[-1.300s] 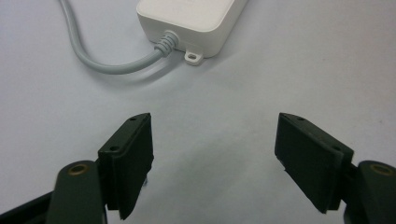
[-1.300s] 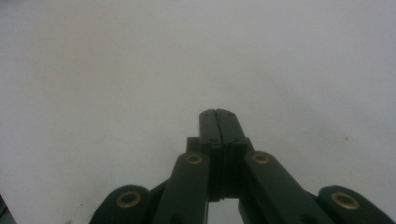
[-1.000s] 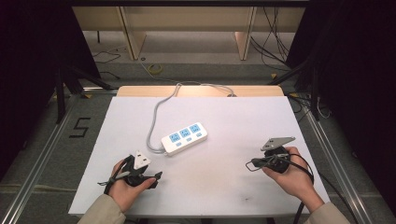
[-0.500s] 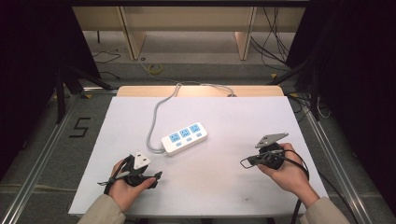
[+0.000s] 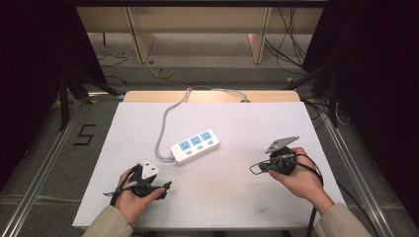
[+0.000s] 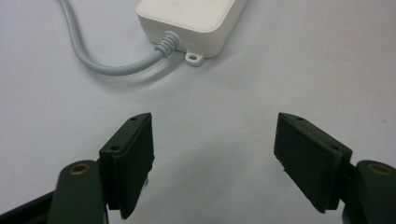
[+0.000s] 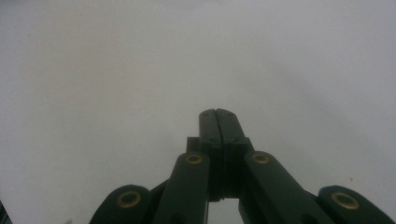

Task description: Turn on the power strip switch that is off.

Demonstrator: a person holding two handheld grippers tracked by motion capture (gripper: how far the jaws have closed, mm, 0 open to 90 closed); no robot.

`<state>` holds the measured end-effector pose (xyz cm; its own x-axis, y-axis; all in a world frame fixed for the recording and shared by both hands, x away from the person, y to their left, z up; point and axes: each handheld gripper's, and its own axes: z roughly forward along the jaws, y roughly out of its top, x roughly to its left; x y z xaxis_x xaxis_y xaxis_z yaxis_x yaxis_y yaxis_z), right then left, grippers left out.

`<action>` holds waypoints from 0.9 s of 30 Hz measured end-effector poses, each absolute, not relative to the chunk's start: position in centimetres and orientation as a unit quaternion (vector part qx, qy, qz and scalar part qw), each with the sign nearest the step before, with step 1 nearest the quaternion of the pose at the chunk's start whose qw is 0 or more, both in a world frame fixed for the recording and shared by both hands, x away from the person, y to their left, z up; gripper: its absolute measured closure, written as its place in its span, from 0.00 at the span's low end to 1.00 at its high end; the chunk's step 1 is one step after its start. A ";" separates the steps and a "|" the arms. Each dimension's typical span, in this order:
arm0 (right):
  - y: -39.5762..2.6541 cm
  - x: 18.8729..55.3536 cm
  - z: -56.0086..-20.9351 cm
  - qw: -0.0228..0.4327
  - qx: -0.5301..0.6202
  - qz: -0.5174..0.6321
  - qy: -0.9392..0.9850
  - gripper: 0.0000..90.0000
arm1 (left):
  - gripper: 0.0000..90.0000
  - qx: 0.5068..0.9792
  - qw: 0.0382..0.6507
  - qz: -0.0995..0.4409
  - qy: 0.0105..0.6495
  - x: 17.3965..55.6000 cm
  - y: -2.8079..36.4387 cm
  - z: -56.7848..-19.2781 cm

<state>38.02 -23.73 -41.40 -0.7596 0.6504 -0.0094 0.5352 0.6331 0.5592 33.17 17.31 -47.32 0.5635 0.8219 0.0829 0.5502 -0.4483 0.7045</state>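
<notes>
A white power strip (image 5: 195, 146) is being left lying near the middle of the white table (image 5: 237, 197), its grey cable (image 5: 165, 123) trailing toward the far edge, with nothing touching it. The left hand-held gripper (image 5: 165, 186) is being held low at the near left of the table, just as a second ago; its jaws are being kept wide apart with nothing between them, and in the left gripper view (image 6: 215, 163) they are being aimed at the cable end of the strip (image 6: 191, 23), which is lying a little ahead. The right hand-held gripper (image 5: 254, 168) has been shifted slightly leftward, toward the strip, since the earlier pictures, though it is being kept well apart from it; its jaws are being held pressed fully together on nothing, as seen in the right gripper view (image 7: 218, 116). This small drift is being read as the start of an approach: a grasp on the strip is judged not yet begun
</notes>
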 end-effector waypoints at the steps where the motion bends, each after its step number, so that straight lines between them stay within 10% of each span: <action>1: -23.7 38.0 -41.4 0.104 0.331 0.271 0.898 1.00 | 0.31 0.824 0.321 0.212 0.417 33.2 17.3 -47.3; 27: -21.9 39.7 -40.4 0.103 0.315 0.256 0.908 1.00 | 0.32 0.825 0.320 0.213 0.414 33.2 17.3 -47.3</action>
